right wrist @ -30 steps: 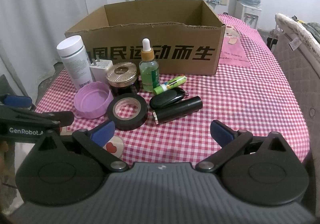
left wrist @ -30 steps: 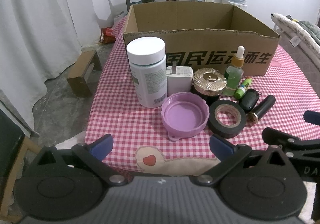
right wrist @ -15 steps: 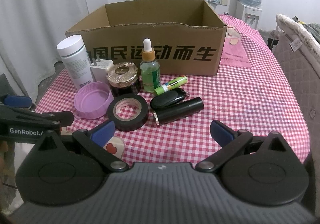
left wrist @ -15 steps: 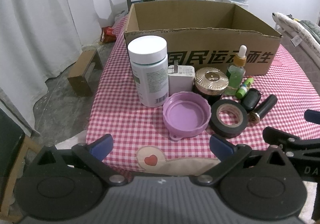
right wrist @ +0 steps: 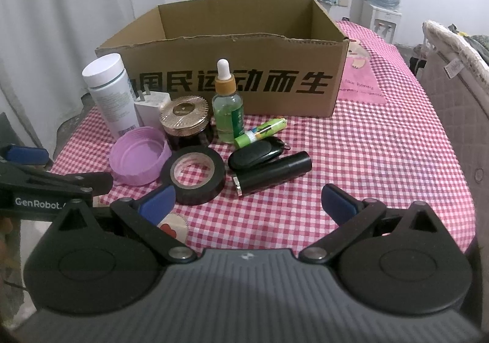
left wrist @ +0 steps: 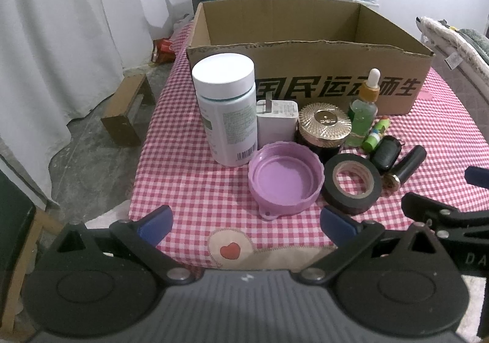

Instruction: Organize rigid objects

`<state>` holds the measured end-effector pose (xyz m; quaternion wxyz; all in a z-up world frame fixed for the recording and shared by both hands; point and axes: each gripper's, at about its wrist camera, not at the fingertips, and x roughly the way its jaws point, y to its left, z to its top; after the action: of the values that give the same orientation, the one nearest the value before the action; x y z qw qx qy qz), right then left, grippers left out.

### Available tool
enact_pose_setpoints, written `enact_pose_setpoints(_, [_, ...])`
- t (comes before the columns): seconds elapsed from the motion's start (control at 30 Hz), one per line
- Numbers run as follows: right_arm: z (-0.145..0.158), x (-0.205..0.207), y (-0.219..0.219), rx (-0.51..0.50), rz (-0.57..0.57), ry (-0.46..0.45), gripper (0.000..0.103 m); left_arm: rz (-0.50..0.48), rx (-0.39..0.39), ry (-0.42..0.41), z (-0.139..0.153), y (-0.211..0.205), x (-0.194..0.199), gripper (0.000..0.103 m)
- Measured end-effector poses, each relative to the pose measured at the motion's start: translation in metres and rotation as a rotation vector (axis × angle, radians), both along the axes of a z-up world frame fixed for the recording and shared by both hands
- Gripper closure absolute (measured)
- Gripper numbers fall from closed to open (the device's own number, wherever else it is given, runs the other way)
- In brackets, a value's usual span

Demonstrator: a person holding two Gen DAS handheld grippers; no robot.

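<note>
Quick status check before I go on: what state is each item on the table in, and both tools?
Cardboard box: open-topped, nothing visible inside.
White pill bottle: upright, capped.
Dropper bottle: upright, capped.
Gold-lidded jar: upright, lid on.
Purple lid: lying inside-up.
Black tape roll: lying flat.
Black tube: on its side.
Green tube: on its side.
Left tool: open, holding nothing.
Right tool: open, holding nothing.

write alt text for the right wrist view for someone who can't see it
An open, empty gripper faces small items on a red checked tablecloth: a black tape roll, purple lid, black tube, key fob, dropper bottle, gold-lidded jar and white bottle. Behind them stands an open cardboard box. The left gripper enters from the left edge.
</note>
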<state>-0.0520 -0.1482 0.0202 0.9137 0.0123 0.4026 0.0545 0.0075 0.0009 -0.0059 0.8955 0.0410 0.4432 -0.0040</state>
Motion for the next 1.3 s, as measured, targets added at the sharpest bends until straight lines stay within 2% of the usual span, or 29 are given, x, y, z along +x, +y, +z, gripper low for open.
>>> enact_pose_setpoints(0.2, [-0.003,0.004,-0.001,0.001,-0.013,0.003,0.001,-0.021,-0.002,0.006,-0.002,-0.001,0.007,0.0])
enact_pose_setpoints(0.43, [-0.004,0.009,-0.013,0.029,-0.045,-0.004,0.001,-0.086,-0.011,-0.047,0.002,-0.009,0.011,0.0])
enact_pose_setpoints(0.53, [-0.002,0.012,-0.025,0.052,-0.073,-0.019,0.001,-0.145,-0.031,-0.082,0.005,-0.015,0.011,0.0])
enact_pose_setpoints(0.73, [-0.003,0.023,-0.057,0.134,-0.151,-0.023,0.001,-0.29,-0.141,-0.167,0.009,-0.026,0.013,0.0])
enact_pose_setpoints(0.83, [-0.007,0.032,-0.067,0.18,-0.166,-0.01,0.003,-0.372,-0.138,-0.186,0.008,-0.042,0.019,0.004])
enact_pose_setpoints(0.9, [-0.01,0.038,-0.07,0.193,-0.175,-0.002,0.006,-0.417,-0.126,-0.186,0.005,-0.05,0.02,0.011])
enact_pose_setpoints(1.03, [-0.018,0.053,-0.069,0.19,-0.175,0.026,0.025,-0.507,-0.125,-0.154,-0.006,-0.072,0.027,0.025])
enact_pose_setpoints(1.1, [-0.024,0.06,-0.069,0.2,-0.167,0.048,0.034,-0.539,-0.128,-0.14,-0.008,-0.08,0.026,0.035])
enact_pose_setpoints(1.17, [-0.029,0.066,-0.068,0.202,-0.158,0.071,0.05,-0.572,-0.121,-0.126,-0.013,-0.089,0.028,0.039])
enact_pose_setpoints(1.3, [-0.039,0.073,-0.067,0.2,-0.135,0.101,0.06,-0.618,-0.111,-0.104,-0.021,-0.103,0.03,0.045])
